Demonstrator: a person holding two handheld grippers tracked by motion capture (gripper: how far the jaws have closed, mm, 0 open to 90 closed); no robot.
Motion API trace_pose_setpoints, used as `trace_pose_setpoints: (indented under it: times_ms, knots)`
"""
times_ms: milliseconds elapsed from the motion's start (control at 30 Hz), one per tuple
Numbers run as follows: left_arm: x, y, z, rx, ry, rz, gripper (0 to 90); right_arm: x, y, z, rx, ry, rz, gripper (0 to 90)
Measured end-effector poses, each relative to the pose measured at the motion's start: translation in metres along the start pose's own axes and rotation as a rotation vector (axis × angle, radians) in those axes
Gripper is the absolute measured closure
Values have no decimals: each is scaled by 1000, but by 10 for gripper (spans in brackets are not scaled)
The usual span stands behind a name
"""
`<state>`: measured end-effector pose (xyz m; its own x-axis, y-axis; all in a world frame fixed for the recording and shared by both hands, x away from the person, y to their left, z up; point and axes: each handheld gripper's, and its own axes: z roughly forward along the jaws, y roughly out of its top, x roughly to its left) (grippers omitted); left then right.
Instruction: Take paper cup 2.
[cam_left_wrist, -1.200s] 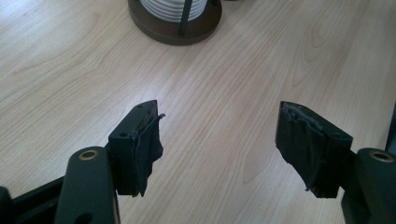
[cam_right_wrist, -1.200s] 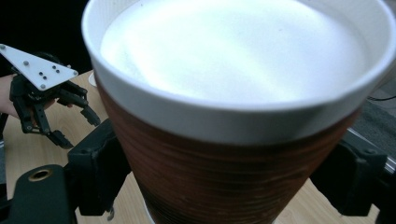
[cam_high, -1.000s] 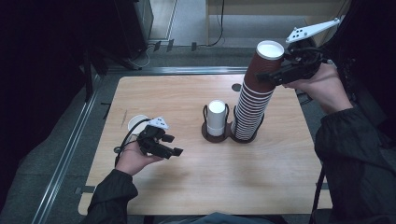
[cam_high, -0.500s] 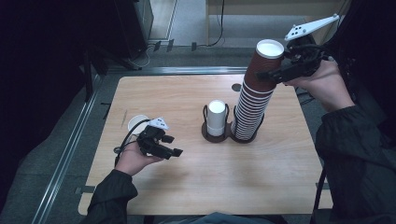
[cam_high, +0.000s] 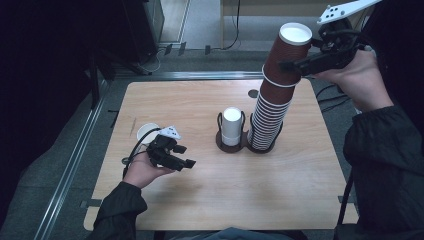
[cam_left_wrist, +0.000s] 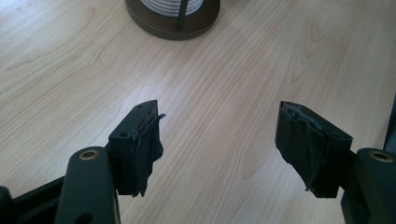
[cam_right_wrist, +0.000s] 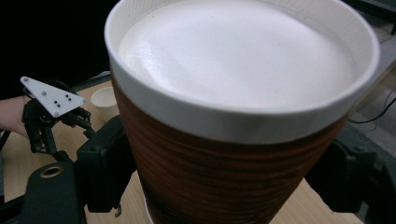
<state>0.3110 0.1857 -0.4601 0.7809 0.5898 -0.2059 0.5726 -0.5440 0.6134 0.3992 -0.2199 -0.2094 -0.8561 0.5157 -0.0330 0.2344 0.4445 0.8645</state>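
Note:
A tall stack of brown paper cups (cam_high: 271, 112) stands in a dark holder (cam_high: 220, 143) at mid-table. My right gripper (cam_high: 289, 61) is shut on the top brown cup (cam_high: 291, 50), which is raised partly out of the stack. In the right gripper view that cup (cam_right_wrist: 243, 116) sits between the black fingers (cam_right_wrist: 102, 170). A white cup (cam_high: 231, 125) stands in the holder's other ring. My left gripper (cam_high: 182, 156) rests low over the table's left part, open, with bare wood between its pads (cam_left_wrist: 148, 144).
A small white cup (cam_high: 146, 132) stands on the table just behind the left hand. A round dark hole (cam_high: 253, 93) marks the tabletop behind the stack. The table edge (cam_high: 320, 217) is near the person, and a metal rail (cam_high: 75, 160) runs along the floor at left.
My right gripper has risen with the top brown cup, drawing it higher out of the stack. The left gripper has stayed where it was.

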Motion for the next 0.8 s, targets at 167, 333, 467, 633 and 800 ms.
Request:
trace_pose_setpoints:
  times_ms: [167,333,467,633,800]
  knots:
    - [1,0,-1,-13,-21,-4,305,8,16,-15,-21,-24,-35,186]
    - [2,0,-4,-40,-38,-11,301,20,29,-30,-48,-45,-88,186]
    - [1,0,-3,-42,-29,-7,298,31,37,-41,-74,-32,-111,185]
    - [-2,2,-7,-84,-41,22,305,50,38,-43,-59,6,-158,184]
    - [-3,2,-7,-93,-34,22,303,71,34,-36,-68,93,-162,184]
